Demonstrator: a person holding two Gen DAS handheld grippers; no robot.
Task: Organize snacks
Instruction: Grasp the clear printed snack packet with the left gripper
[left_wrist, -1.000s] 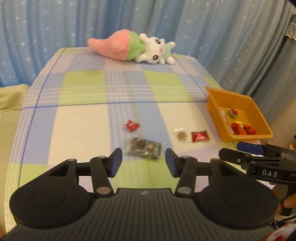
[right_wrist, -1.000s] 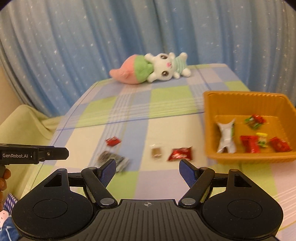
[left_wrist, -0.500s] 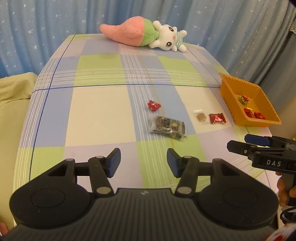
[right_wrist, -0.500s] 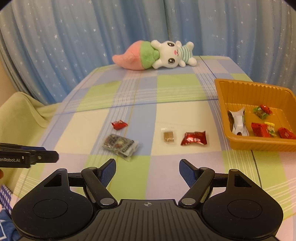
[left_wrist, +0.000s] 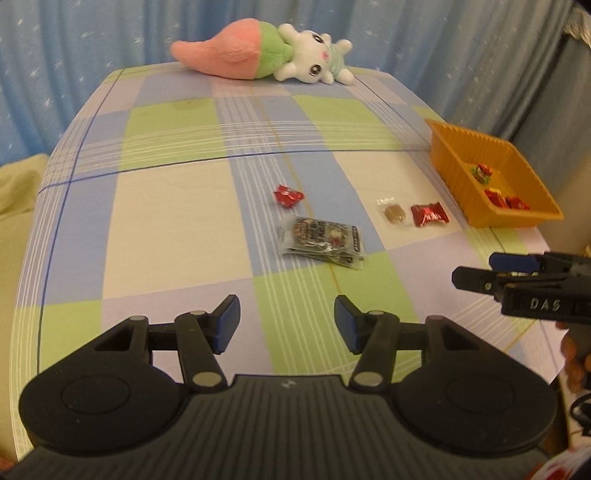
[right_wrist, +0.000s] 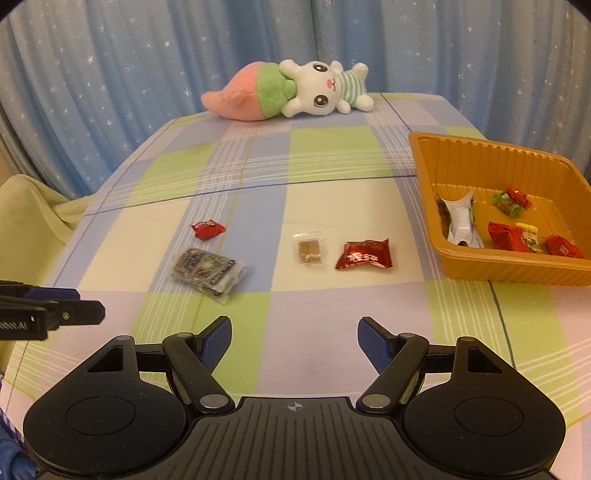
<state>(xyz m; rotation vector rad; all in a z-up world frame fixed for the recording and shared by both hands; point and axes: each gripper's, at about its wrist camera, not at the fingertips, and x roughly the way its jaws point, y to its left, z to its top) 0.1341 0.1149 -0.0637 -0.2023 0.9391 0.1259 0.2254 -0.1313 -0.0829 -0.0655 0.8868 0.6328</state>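
Note:
Several snacks lie loose on the checked tablecloth: a small red candy (left_wrist: 287, 195) (right_wrist: 207, 229), a dark clear-wrapped packet (left_wrist: 322, 239) (right_wrist: 207, 267), a small brown sweet in clear wrap (left_wrist: 393, 212) (right_wrist: 308, 248) and a red wrapped snack (left_wrist: 428, 215) (right_wrist: 364, 254). An orange tray (left_wrist: 454, 177) (right_wrist: 424, 177) at the right holds several snacks. My left gripper (left_wrist: 286, 324) is open and empty, short of the dark packet. My right gripper (right_wrist: 293, 341) is open and empty, short of the brown sweet and red snack.
A pink, green and white plush toy (left_wrist: 258, 55) (right_wrist: 291, 90) lies at the table's far edge before a blue starred curtain. A pale green cushion (right_wrist: 29, 210) sits left of the table. The table's right edge runs just beyond the tray.
Both grippers have drawn back and up from the snacks, so more of the table shows. The snacks and the tray have not moved. Both grippers stay open.

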